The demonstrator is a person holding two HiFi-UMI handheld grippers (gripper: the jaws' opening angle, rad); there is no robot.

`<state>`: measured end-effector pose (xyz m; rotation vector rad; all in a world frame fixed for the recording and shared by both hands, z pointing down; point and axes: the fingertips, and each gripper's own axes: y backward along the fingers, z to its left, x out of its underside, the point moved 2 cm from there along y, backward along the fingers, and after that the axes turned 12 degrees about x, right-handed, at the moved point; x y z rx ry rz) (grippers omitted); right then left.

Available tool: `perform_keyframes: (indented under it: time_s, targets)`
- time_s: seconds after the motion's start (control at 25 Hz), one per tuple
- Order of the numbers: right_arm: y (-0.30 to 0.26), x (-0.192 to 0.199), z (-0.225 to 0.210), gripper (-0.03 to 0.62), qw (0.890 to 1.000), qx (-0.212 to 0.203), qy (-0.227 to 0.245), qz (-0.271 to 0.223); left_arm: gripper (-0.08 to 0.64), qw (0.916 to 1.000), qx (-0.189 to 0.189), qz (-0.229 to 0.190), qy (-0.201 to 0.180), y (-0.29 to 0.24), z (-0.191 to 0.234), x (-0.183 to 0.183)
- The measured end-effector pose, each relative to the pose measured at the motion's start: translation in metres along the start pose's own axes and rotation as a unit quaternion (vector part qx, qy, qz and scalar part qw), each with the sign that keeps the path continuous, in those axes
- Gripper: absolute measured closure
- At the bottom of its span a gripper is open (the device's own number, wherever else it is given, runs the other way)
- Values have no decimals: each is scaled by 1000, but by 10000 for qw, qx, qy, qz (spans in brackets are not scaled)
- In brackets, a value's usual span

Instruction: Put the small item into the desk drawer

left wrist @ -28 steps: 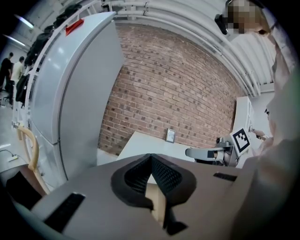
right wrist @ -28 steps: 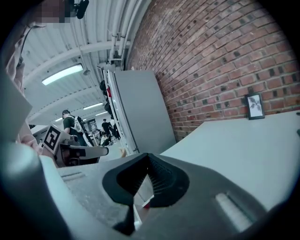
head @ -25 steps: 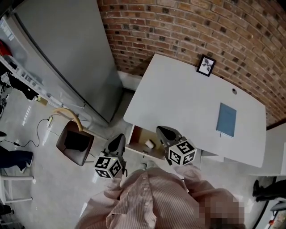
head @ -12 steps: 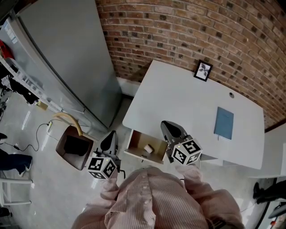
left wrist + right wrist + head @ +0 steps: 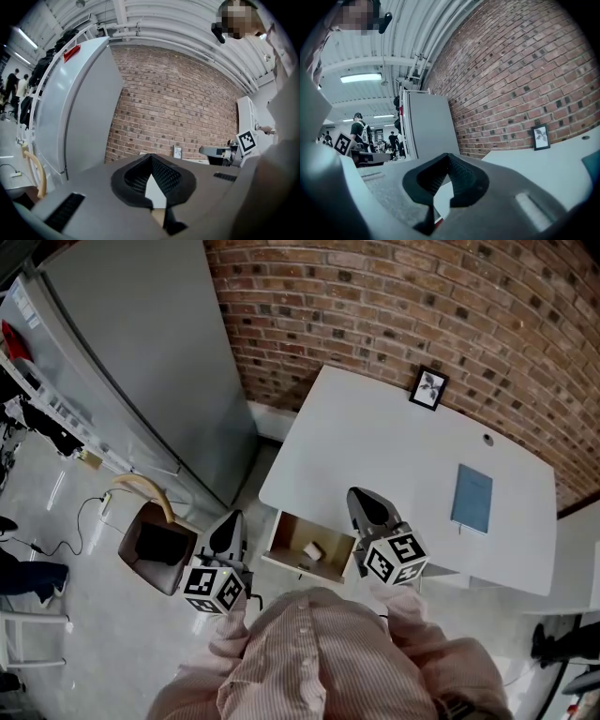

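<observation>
Jaws clenched, empty, on left gripper point(image 5: 232, 519) and right gripper point(image 5: 361, 495). Item point(image 5: 312, 549) lies in the open drawer point(image 5: 289, 527), lower centre; best push its front squarely shut.

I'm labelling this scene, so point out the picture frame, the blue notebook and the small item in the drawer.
picture frame point(image 5: 430, 387), head view, middle of the picture.
blue notebook point(image 5: 472, 493), head view, centre of its cover.
small item point(image 5: 312, 550), head view, its top face.

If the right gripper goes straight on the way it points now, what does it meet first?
Probably the brick wall beyond the white desk, near the grey cabinet; depth is unclear.
</observation>
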<state>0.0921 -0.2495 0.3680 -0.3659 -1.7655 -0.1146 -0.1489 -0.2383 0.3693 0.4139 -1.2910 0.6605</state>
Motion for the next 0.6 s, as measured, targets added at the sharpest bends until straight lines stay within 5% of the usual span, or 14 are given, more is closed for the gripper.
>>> perform_keyframes:
  time_s: [0.6]
  targets:
    - [3, 7, -5, 586, 9994, 242, 249, 59, 561, 9999, -39, 138, -85, -3, 3, 4]
